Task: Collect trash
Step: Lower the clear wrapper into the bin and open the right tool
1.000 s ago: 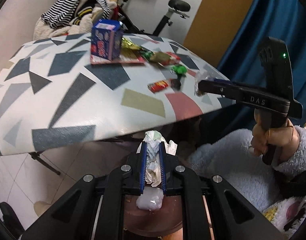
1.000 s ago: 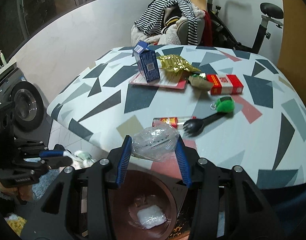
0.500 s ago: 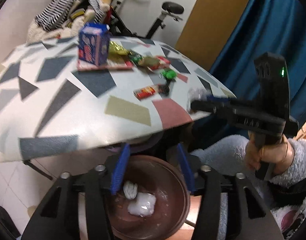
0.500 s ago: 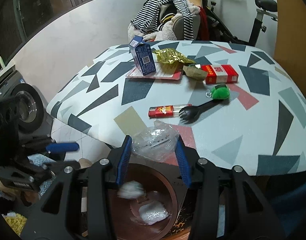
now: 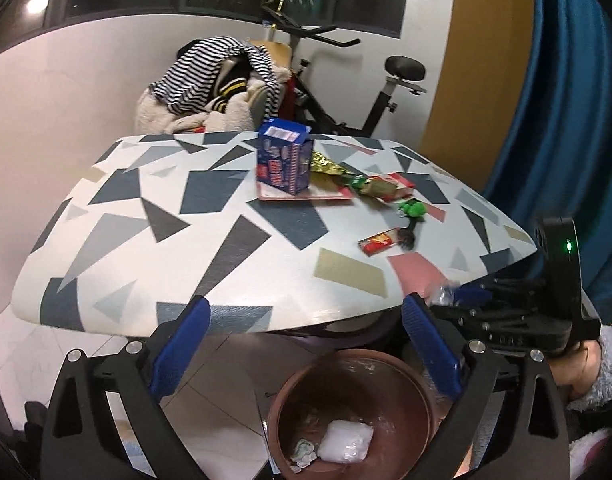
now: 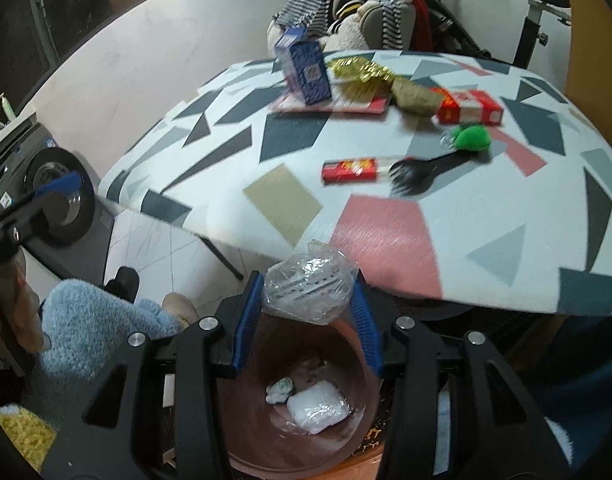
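Plastic wrap (image 6: pixel 310 286), crumpled and clear, sits pinched between the blue pads of the right claw (image 6: pixel 308 312), directly above the open mouth of the brown bin (image 6: pixel 242 432). That vertical line-up is what the next move turns on: judged from here, a simple release should drop it in beside the white packet (image 6: pixel 318 406) and small wad (image 6: pixel 280 390) already at the bottom. The left claw (image 5: pixel 306 344) hangs spread wide and empty over the same bin, nearer the bench (image 5: pixel 146 248) edge. On the bench lie a red wrapper (image 6: pixel 349 170), black spork (image 6: pixel 422 172), blue carton (image 6: pixel 306 70) and gold foil (image 6: pixel 362 74).
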`<state>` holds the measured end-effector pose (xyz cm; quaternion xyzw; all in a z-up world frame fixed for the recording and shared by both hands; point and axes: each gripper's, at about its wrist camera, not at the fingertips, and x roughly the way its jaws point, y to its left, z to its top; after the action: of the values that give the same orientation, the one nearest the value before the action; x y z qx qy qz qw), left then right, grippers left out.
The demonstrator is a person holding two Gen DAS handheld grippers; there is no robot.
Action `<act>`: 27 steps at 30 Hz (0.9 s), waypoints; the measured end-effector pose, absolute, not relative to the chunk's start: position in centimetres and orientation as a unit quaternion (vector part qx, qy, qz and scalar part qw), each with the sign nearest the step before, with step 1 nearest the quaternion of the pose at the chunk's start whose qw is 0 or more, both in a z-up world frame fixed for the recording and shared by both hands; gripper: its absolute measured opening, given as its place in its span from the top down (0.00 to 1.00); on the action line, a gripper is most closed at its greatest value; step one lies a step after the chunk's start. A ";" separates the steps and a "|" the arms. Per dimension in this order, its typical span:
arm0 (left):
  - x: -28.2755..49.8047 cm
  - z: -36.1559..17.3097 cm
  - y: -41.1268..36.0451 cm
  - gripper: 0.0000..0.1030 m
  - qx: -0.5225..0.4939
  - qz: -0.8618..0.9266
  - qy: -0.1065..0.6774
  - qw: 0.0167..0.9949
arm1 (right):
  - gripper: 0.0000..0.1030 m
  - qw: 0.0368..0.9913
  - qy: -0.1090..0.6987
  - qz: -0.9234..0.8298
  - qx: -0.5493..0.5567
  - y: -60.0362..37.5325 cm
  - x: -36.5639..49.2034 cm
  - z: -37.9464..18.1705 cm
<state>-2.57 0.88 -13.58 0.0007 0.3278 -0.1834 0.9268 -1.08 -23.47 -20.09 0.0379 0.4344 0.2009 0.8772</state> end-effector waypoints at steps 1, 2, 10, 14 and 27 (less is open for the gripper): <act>-2.6 -13.7 1.1 0.08 -0.002 -0.178 0.329 0.927 | 0.56 0.874 0.440 0.203 0.033 -23.1 -1.2 -20.5; -2.6 -13.9 1.3 0.08 -0.004 -0.173 0.330 0.928 | 0.56 0.872 0.443 0.205 0.029 -22.9 -1.2 -20.9; -2.6 -14.8 2.7 0.07 -0.031 -0.146 0.335 0.930 | 0.56 0.855 0.472 0.214 -0.018 -20.5 -1.1 -23.2; -2.7 -15.2 3.0 0.07 -0.037 -0.138 0.339 0.930 | 0.56 0.850 0.474 0.224 -0.052 -19.1 -1.3 -23.8; -2.4 -16.1 3.7 0.07 -0.054 -0.124 0.355 0.925 | 0.55 0.824 0.501 0.254 -0.071 -17.8 -1.2 -25.5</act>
<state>-2.37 3.70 -16.14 -0.0541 0.3546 -0.1239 0.9252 -1.16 -17.75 -25.49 -0.0713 0.5013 0.2542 0.8240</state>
